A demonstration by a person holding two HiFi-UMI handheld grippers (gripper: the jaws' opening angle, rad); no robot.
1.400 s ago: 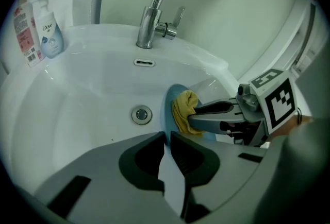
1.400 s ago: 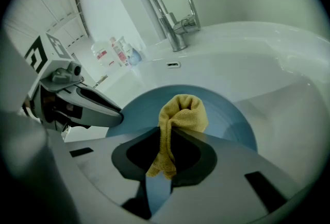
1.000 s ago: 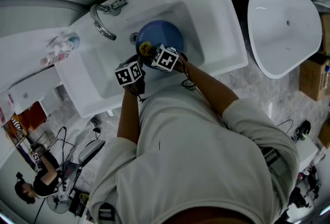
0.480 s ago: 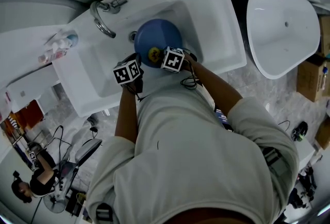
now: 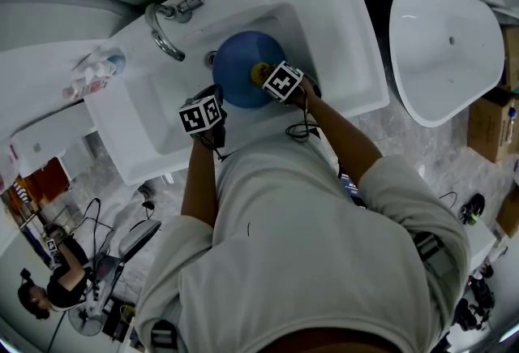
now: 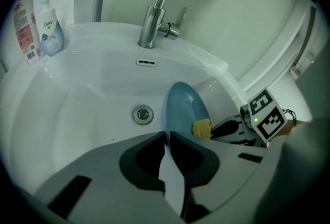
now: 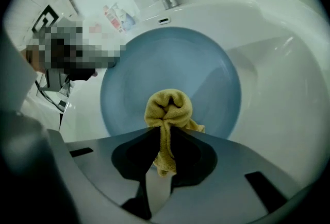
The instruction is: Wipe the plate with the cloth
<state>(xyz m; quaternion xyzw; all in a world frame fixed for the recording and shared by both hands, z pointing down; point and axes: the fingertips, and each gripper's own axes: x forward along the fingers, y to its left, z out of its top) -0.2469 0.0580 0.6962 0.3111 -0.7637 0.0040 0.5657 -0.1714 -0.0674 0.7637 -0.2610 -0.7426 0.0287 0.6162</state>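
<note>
A blue plate (image 5: 243, 67) stands tilted on edge inside the white sink (image 5: 340, 35). My left gripper (image 5: 216, 102) is shut on its near rim, and in the left gripper view the plate (image 6: 183, 107) rises edge-on from the closed jaws (image 6: 166, 138). A bunched yellow cloth (image 7: 167, 108) is pinched in my right gripper (image 7: 164, 133) and presses on the plate's face (image 7: 170, 63). In the head view the cloth (image 5: 259, 71) sits at the plate's right side, just ahead of the right gripper (image 5: 270, 77). In the left gripper view, the cloth (image 6: 202, 127) shows beside the plate.
A chrome faucet (image 6: 154, 17) arches over the basin, with the drain (image 6: 143, 114) and overflow slot (image 6: 147, 62) below it. A soap bottle (image 6: 50, 32) stands on the left ledge. A white tub (image 5: 446, 43) and a cardboard box (image 5: 491, 120) lie to the right.
My right gripper has dragged the cloth from the plate's left-lower part across to its right side. The left gripper has held the plate nearly still.
</note>
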